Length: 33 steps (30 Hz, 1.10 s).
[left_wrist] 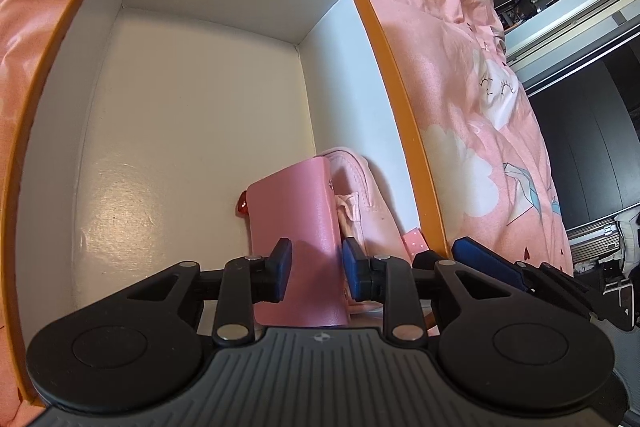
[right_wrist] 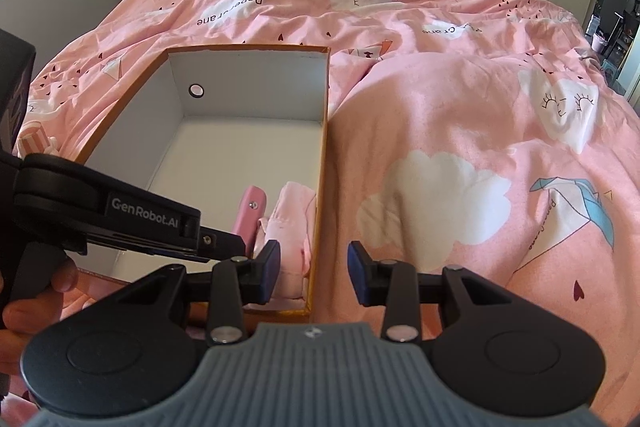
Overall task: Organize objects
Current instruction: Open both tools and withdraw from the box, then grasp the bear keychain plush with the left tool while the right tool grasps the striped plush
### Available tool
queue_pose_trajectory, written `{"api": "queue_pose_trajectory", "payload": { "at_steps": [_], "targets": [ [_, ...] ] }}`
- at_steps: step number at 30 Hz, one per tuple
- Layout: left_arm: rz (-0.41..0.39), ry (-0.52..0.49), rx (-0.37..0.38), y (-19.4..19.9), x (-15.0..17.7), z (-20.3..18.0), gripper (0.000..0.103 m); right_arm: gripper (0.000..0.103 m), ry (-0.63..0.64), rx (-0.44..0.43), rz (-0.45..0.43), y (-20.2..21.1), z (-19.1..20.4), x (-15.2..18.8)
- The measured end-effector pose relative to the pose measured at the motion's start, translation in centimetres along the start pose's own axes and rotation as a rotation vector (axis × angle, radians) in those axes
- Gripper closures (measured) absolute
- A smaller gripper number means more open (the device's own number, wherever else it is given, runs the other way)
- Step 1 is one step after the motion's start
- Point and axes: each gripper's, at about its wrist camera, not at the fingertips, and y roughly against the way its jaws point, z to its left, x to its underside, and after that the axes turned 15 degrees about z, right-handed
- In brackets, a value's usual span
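A: While the left gripper (left_wrist: pixel 314 269) has its pads parted around the pink wallet (left_wrist: pixel 294 227), the wallet stands upright in the box (left_wrist: pixel 200 107), beside the pink cloth (left_wrist: pixel 360 187). Risk: it tips on withdrawal.

B: Right gripper (right_wrist: pixel 314 273): jaws open, nothing gripped, straddling the box wall. Risk: snagging the rim.

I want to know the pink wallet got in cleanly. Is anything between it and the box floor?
Nothing visible: the pink wallet stands inside the orange box, between the left gripper's parted jaws, beside a pale pink pouch.
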Motion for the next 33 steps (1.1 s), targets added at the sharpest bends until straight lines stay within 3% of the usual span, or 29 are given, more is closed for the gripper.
{"api": "queue_pose_trajectory", "payload": {
  "at_steps": [4, 9, 14, 18, 27, 33],
  "targets": [
    [-0.045, -0.03, -0.036, 1.0, 0.6, -0.6, 0.07, 0.064, -0.004, 0.008, -0.025, 0.8, 0.3, 0.2],
    [-0.151, -0.119, -0.106, 4.3, 2.3, -1.3, 0.068, 0.061, -0.009, -0.009, -0.122, 2.7, 1.3, 0.4],
    [-0.227, -0.141, -0.18, 8.7, 3.5, 0.0, 0.064, 0.053, 0.02, -0.088, -0.197, 4.2, 4.1, -0.2],
    [-0.241, -0.168, -0.267, 12.5, 4.1, 1.7, 0.064, 0.045, 0.088, -0.156, -0.226, 4.8, 7.7, -1.1],
    [-0.228, -0.049, -0.37, 21.8, 4.7, 10.1, 0.064, 0.045, 0.281, -0.281, -0.16, 3.7, 17.2, -3.7],
    [-0.188, 0.104, -0.418, 25.4, 3.3, 17.0, 0.062, 0.045, 0.379, -0.346, -0.083, 1.8, 23.1, -5.8]
  ]
}}
